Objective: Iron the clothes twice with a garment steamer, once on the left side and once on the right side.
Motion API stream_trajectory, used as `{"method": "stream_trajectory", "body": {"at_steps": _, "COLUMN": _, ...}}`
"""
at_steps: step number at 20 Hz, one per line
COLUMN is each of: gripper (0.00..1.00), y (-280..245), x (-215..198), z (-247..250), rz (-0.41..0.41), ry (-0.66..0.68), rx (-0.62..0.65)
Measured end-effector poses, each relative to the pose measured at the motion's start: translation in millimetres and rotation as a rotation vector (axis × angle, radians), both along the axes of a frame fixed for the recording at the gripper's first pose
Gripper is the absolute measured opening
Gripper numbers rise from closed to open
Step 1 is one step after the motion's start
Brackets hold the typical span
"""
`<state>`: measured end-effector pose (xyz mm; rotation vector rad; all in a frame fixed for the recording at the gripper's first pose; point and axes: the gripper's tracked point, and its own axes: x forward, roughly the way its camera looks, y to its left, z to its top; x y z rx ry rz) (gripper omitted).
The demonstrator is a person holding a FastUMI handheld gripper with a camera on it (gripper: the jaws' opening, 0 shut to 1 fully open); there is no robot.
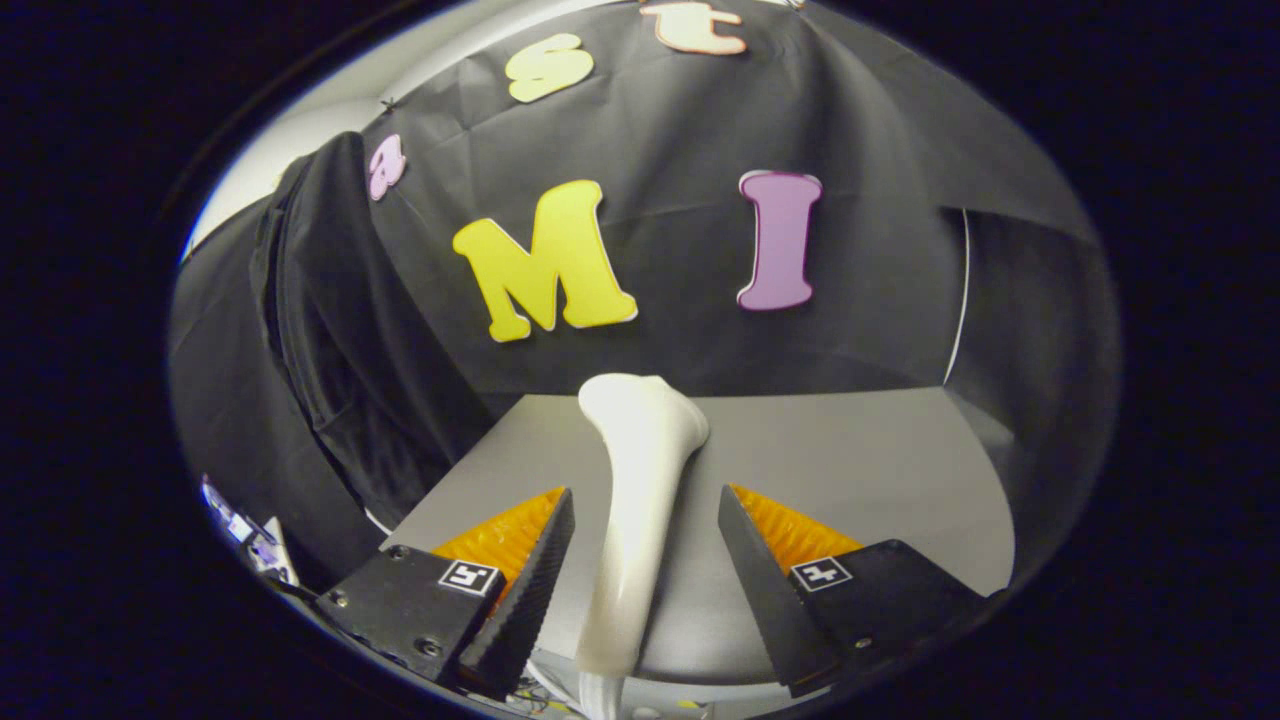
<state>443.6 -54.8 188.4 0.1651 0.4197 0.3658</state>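
A white garment steamer (640,490) lies on the grey table (860,470), its wide head pointing away from me toward the back wall and its handle running back between my fingers. My gripper (645,492) is open, one finger on each side of the handle with a gap on both sides, so neither finger touches it. A black garment (320,330) hangs to the left of the table, in front of the booth's wall, reaching below the table top.
The steamer's white cord (600,700) leaves the handle's near end, over the table's front edge. Small light-coloured clutter (245,530) sits low on the left, beneath the hanging garment. Bare table top stretches to the right of the steamer.
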Motion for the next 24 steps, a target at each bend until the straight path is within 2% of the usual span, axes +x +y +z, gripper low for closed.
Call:
{"method": "stream_trajectory", "body": {"at_steps": 1, "gripper": 0.91, "y": 2, "x": 3, "z": -7, "rz": 0.014, "ry": 0.043, "rx": 0.019}}
{"method": "stream_trajectory", "body": {"at_steps": 2, "gripper": 0.85, "y": 5, "x": 5, "z": -11, "rz": 0.018, "ry": 0.073, "rx": 0.038}}
{"method": "stream_trajectory", "body": {"at_steps": 6, "gripper": 0.75, "y": 15, "x": 13, "z": -25, "rz": 0.064, "ry": 0.146, "rx": 0.05}}
{"method": "stream_trajectory", "body": {"at_steps": 12, "gripper": 0.45, "y": 20, "x": 16, "z": -28, "rz": 0.084, "ry": 0.227, "rx": 0.191}}
{"method": "stream_trajectory", "body": {"at_steps": 18, "gripper": 0.4, "y": 21, "x": 10, "z": -23, "rz": 0.088, "ry": 0.2, "rx": 0.186}}
{"method": "stream_trajectory", "body": {"at_steps": 24, "gripper": 0.4, "y": 38, "x": -30, "z": 6, "rz": 0.064, "ry": 0.097, "rx": 0.164}}
